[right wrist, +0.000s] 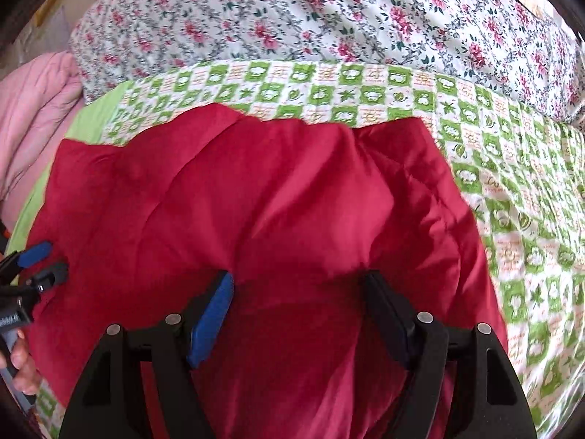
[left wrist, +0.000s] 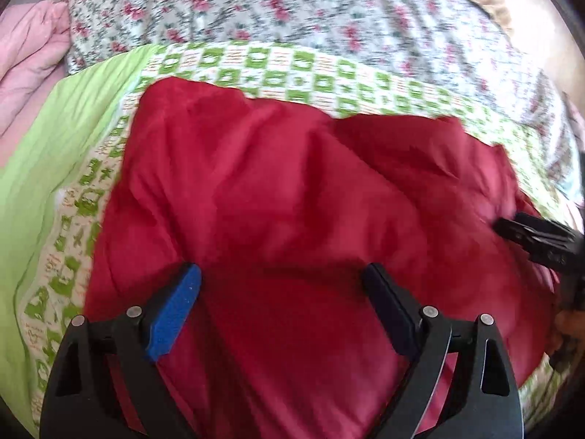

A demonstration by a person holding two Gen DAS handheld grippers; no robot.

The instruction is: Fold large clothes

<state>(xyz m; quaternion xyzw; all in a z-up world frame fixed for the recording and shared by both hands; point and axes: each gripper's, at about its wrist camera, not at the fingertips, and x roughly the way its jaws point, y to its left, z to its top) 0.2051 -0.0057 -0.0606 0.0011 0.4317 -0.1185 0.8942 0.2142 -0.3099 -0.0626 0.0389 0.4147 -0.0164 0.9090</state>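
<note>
Both views are lit brightly and evenly, as by daylight; no source is seen. Motion blur is spread across the left wrist view: the floral sheet at the top is smeared, the green print softened. The right wrist view is held sharper, with blur at its left and lower right edges only. A soft sheen is caught on the red cloth, with dim shadow pooled in its folds at lower centre. Fisheye bending is seen at all edges, and the corners are cut off in black.
</note>
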